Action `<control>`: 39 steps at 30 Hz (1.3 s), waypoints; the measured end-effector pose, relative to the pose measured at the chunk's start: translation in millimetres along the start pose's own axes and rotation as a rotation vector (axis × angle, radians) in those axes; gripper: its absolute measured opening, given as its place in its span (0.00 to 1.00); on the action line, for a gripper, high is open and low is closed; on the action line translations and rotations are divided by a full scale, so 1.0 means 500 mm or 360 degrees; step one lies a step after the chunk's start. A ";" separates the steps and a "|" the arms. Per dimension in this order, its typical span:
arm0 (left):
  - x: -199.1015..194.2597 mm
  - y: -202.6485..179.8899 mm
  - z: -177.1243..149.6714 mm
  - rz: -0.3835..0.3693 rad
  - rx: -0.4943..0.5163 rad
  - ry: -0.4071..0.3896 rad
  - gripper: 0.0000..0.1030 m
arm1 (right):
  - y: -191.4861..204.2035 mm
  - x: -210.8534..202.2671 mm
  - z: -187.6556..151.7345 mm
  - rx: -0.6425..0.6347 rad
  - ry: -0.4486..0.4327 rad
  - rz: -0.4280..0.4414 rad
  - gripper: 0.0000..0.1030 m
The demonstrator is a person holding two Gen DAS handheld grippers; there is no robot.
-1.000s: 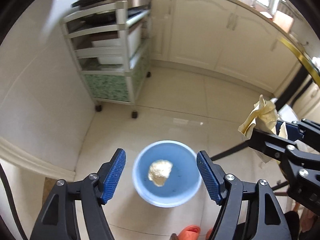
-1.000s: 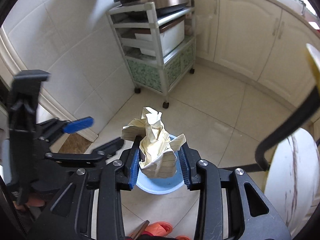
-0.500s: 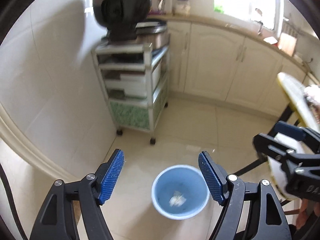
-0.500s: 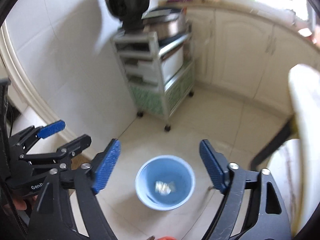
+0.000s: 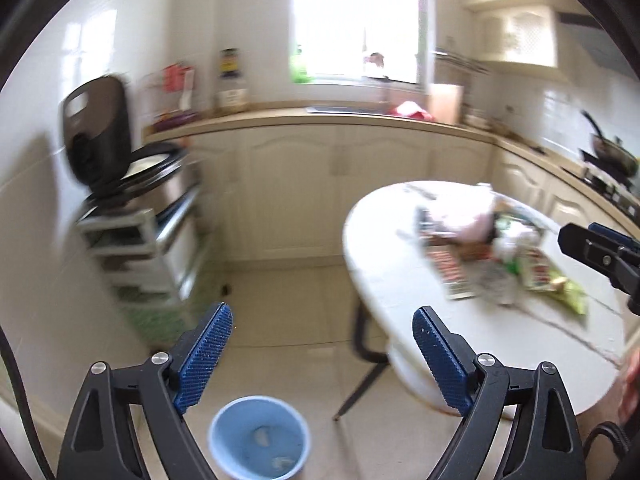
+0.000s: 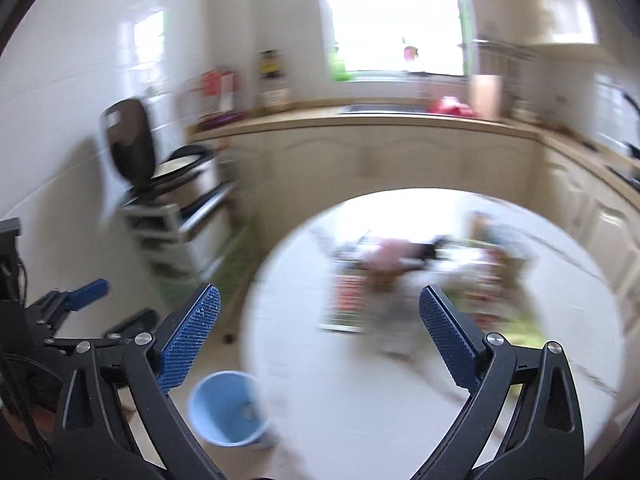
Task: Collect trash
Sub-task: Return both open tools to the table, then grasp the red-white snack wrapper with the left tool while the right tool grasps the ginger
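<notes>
A light blue bin (image 5: 260, 438) stands on the floor below me, with crumpled paper scraps (image 5: 262, 436) in it. It also shows low in the right wrist view, as the bin (image 6: 228, 412) beside the table's edge. My left gripper (image 5: 322, 350) hangs above the bin; its jaws are opening and nothing is between them. My right gripper (image 6: 320, 334) faces the round white table (image 6: 360, 400); its jaws are opening too and hold nothing. Wrappers and packets (image 5: 500, 256) lie in a blurred heap on the table (image 5: 384, 264).
A metal trolley (image 5: 136, 248) with an open rice cooker (image 5: 108, 148) stands at the left wall. Cream cabinets (image 5: 320, 188) and a worktop run along the back under a bright window. A dark table leg (image 5: 360, 376) slants to the floor near the bin.
The right gripper opened and let go of the crumpled yellow paper, which now lies in the bin. Both grippers rose and tilted up from the bin towards the table.
</notes>
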State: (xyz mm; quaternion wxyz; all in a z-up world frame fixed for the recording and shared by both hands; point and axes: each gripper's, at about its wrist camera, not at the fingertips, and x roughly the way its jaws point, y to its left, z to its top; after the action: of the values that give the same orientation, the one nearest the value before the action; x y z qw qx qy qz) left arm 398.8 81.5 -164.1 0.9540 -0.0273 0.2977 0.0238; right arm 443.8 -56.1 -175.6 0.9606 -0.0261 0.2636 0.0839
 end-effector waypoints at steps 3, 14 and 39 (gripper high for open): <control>0.024 -0.059 0.022 -0.0073 0.0074 0.0019 0.89 | -0.110 -0.011 -0.015 0.0039 0.0067 -0.0212 0.99; 0.221 -0.168 0.094 -0.0111 0.0215 0.0221 0.89 | -0.306 0.073 -0.077 0.0011 0.0394 -0.0191 0.75; 0.507 -0.194 0.154 -0.0092 0.0133 0.0451 0.87 | -0.358 0.091 -0.081 0.0155 0.0323 -0.0033 0.42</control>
State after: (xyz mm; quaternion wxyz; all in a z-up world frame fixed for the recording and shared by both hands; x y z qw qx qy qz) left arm 656.8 -2.9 -241.4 0.9030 0.0008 0.4293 -0.0201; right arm 493.2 -229.5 -232.6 0.9299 0.0096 0.3631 0.0578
